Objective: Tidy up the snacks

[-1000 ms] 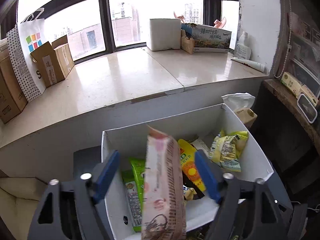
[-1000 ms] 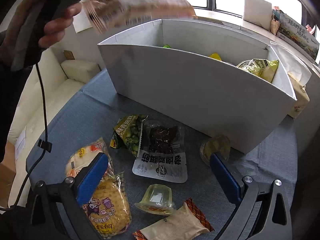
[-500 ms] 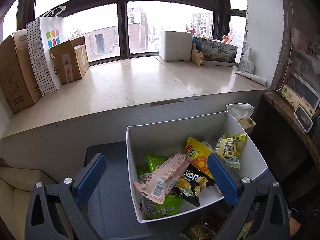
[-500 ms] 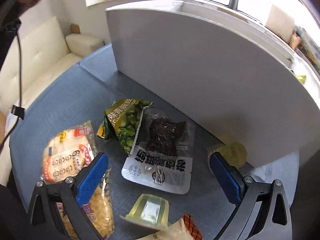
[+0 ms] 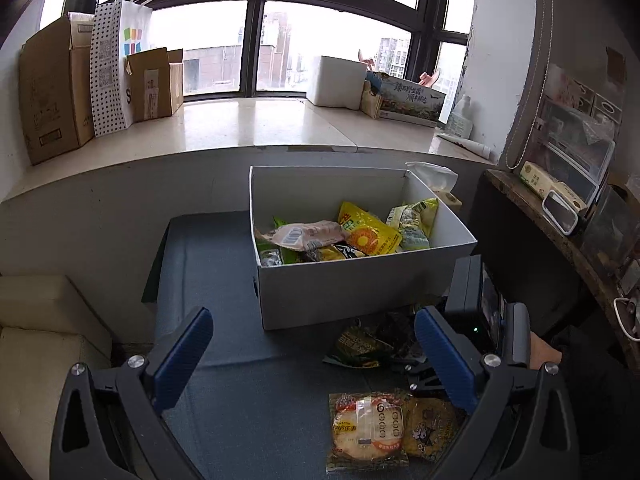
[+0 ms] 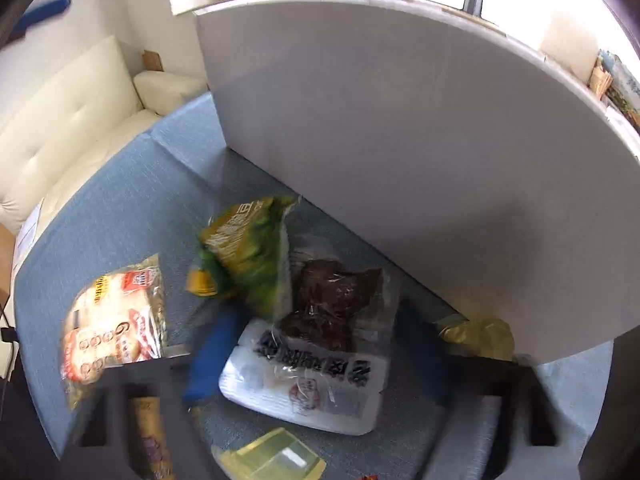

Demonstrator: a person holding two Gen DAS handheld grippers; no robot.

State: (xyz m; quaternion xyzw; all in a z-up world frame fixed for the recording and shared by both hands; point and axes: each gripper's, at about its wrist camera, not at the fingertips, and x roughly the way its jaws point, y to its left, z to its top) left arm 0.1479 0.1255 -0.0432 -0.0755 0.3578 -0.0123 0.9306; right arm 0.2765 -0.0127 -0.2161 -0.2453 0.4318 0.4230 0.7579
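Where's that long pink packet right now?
In the left wrist view, the pink packet lies inside the white box, on top at its left side, beside a yellow bag.

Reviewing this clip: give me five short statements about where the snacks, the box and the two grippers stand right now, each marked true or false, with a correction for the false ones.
1. The left gripper holds a pink packet. False: its jaws are open and empty; the pink packet lies in the white box.
2. The right gripper straddles the clear pack of dark snack. True.
3. The white box is empty. False: several packets lie in it.
4. A green and yellow bag lies on the blue cloth outside the box. True.
5. The round rice cracker pack is in the box. False: it lies on the cloth.
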